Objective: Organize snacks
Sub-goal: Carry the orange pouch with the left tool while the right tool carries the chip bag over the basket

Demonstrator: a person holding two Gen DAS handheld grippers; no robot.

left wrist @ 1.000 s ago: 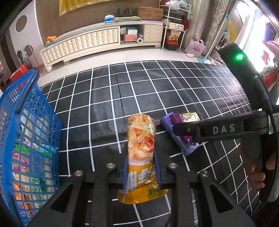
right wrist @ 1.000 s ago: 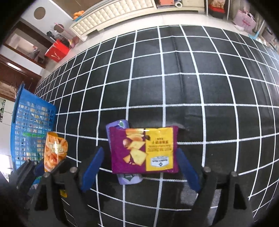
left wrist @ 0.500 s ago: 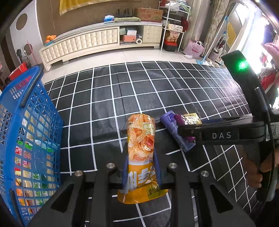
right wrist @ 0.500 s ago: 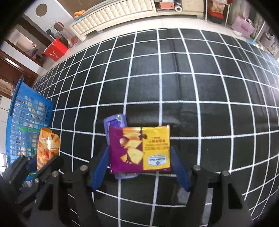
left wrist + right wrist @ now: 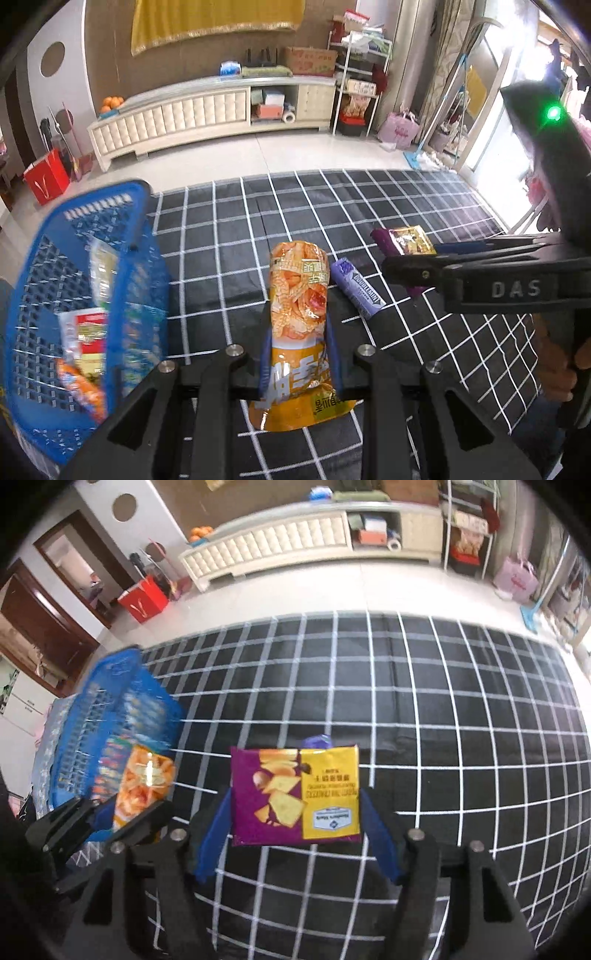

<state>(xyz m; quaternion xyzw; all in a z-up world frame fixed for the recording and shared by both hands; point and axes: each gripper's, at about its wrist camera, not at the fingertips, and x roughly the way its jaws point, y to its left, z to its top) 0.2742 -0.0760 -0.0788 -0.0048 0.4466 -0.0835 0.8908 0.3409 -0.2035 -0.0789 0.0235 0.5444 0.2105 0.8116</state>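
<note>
Snacks sit in both tools: the left gripper (image 5: 297, 363) is clenched on an orange snack bag (image 5: 299, 299), the right gripper (image 5: 295, 812) on a purple-yellow cracker pack (image 5: 295, 794). Beyond, a gum pack (image 5: 356, 288) lies on the grid mat (image 5: 229, 236); the blurred blue basket (image 5: 33, 266) seems part-filled.

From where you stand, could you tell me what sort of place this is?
Most likely a home living room: a long cream cabinet along the wall with oranges on it, a tiled floor, and a shelf rack of household clutter.
</note>
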